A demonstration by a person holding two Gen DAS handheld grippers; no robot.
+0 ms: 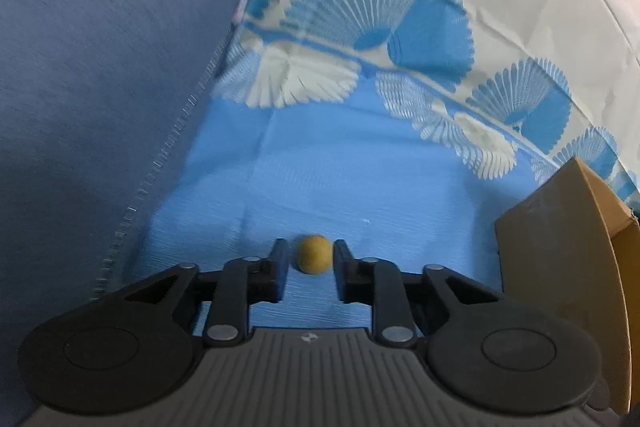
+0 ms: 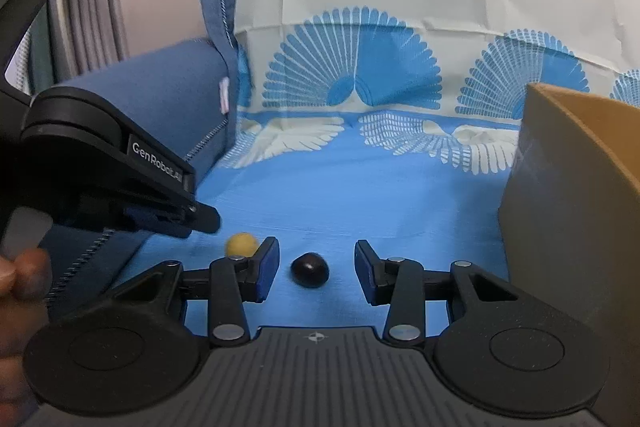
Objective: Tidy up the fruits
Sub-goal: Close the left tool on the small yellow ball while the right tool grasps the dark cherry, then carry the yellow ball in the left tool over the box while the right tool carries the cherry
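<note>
On the blue patterned cloth (image 1: 320,163), a small yellow fruit (image 1: 314,253) lies between the tips of the left tongs (image 1: 310,259); the jaws stand narrowly parted around it, and the blur leaves unclear whether the pads touch it. Beside it, the right tongs (image 2: 316,267) stand released, their blue pads (image 2: 267,267) well clear of a dark round fruit (image 2: 309,268) resting on the cloth between them. A brown cardboard box (image 2: 568,195) sits to the right. A dark blue cushion (image 1: 100,87) lies at the left.
</note>
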